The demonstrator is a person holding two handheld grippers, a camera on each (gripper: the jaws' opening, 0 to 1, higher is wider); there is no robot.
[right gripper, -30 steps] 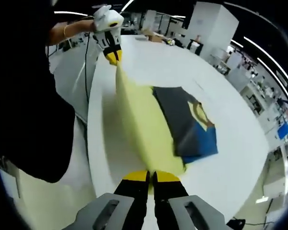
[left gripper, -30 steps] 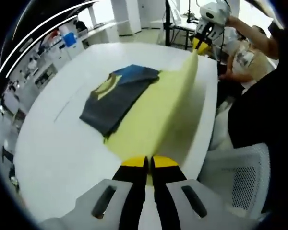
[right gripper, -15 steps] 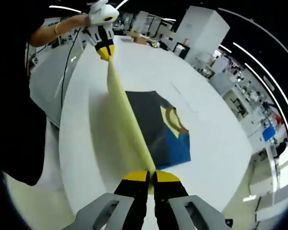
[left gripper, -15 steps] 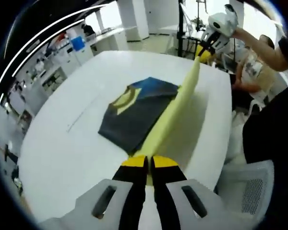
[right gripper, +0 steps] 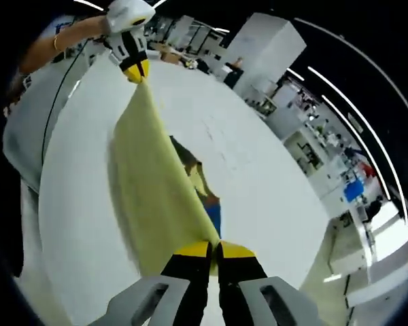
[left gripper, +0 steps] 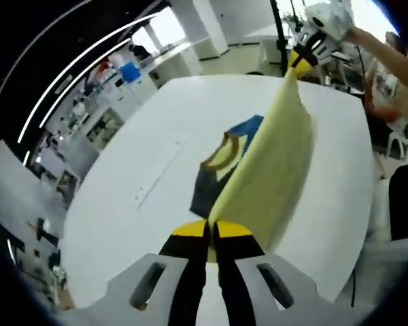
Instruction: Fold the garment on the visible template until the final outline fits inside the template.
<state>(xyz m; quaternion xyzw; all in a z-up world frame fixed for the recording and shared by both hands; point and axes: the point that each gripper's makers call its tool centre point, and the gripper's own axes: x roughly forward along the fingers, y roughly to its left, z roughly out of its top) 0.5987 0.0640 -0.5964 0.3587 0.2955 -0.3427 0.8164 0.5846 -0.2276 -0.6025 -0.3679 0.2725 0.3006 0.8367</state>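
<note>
Pale yellow garment panel [left gripper: 272,170] raised taut at frame centre, clamped by left tongs [left gripper: 211,229] and right tongs [right gripper: 213,250], screening dark blue-and-yellow fold [left gripper: 226,155] on white surface [left gripper: 143,204].

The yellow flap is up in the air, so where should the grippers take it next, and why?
Probably carry it across and lay it over the dark folded part. Both the left gripper and right gripper pinch the yellow flap lifted above the white table, so the fold looks half done.

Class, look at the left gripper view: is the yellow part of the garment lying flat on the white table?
No: the yellow fabric panel is lifted, stretched between both grippers above the white table.
</note>
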